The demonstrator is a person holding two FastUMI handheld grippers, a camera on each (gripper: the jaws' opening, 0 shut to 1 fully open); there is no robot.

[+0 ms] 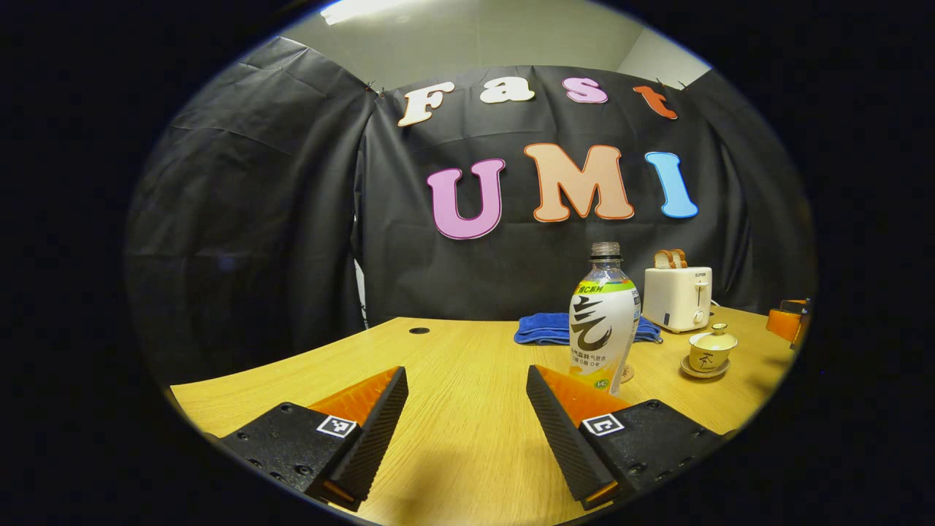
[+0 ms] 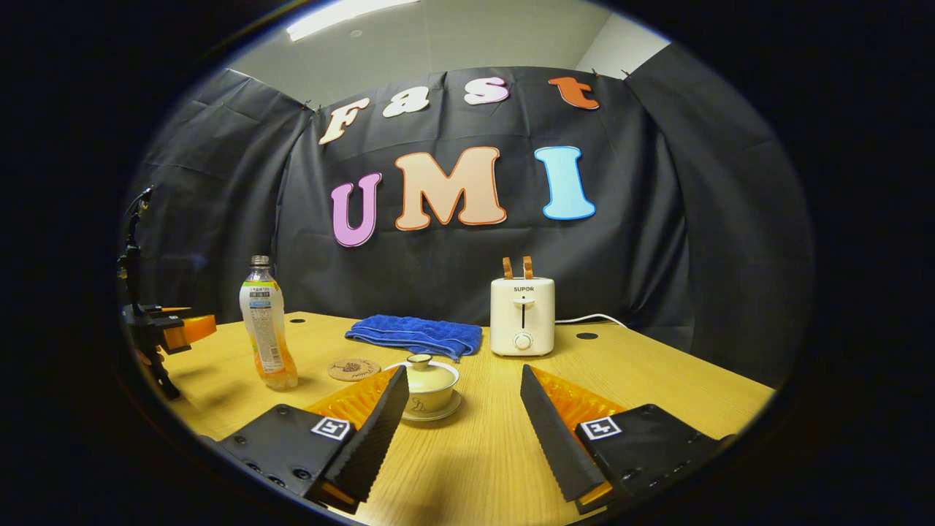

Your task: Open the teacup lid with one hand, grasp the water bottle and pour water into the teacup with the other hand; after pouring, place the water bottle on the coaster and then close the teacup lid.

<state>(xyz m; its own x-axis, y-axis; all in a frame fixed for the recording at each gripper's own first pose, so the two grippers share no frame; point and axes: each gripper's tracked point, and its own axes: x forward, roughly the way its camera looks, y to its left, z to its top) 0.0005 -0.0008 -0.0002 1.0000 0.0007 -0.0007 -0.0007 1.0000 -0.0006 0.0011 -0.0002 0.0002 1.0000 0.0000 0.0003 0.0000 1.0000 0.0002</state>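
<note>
A clear bottle (image 1: 605, 321) with a white and green label stands upright on the wooden table, just beyond my right-hand finger in the left gripper view. My left gripper (image 1: 465, 372) is open and holds nothing. Farther right sits a cream teacup (image 1: 712, 352) on its saucer, lid on. In the right gripper view the teacup (image 2: 427, 387) stands close ahead, partly behind the left-hand finger, its lid (image 2: 421, 371) in place. My right gripper (image 2: 464, 372) is open and empty. A round coaster (image 2: 353, 369) lies between the cup and the bottle (image 2: 266, 325).
A folded blue towel (image 2: 416, 334) and a white toaster (image 2: 522, 314) with bread in it stand at the back of the table (image 2: 657, 372). The left gripper (image 2: 164, 332) shows at the table's left edge. A cable runs behind the toaster.
</note>
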